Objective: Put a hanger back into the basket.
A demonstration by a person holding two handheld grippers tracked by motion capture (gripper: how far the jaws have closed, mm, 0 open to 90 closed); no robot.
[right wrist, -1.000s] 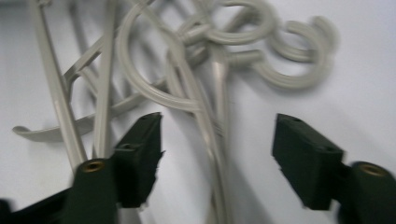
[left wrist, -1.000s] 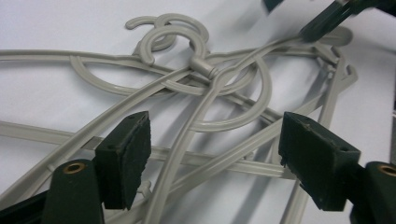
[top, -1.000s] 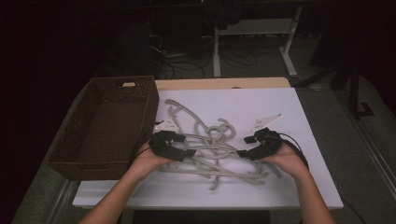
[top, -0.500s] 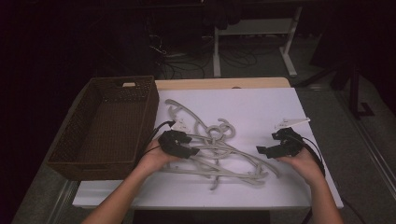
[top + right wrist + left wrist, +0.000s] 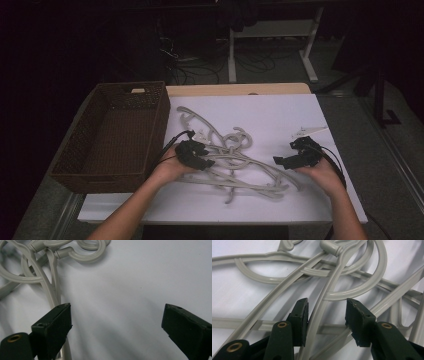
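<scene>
Several grey plastic hangers lie tangled on the white table top. My left gripper is at the pile's left side. In the left gripper view its jaws straddle one hanger arm; they have just been closing, the arm lies against the left pad and the right pad stands off it. My right gripper is at the pile's right end. Its jaws have just been opening and stand wide over bare table, with a hanger arm beside the left jaw.
A dark wicker basket stands at the table's left, close to my left hand. Hanger hooks curl at the pile's middle. Table legs and cables are on the dark floor beyond the far edge.
My right hand moved right, away from the pile's middle, and its jaws spread wider. My left hand edged right into the hangers and its jaws narrowed around one arm.
</scene>
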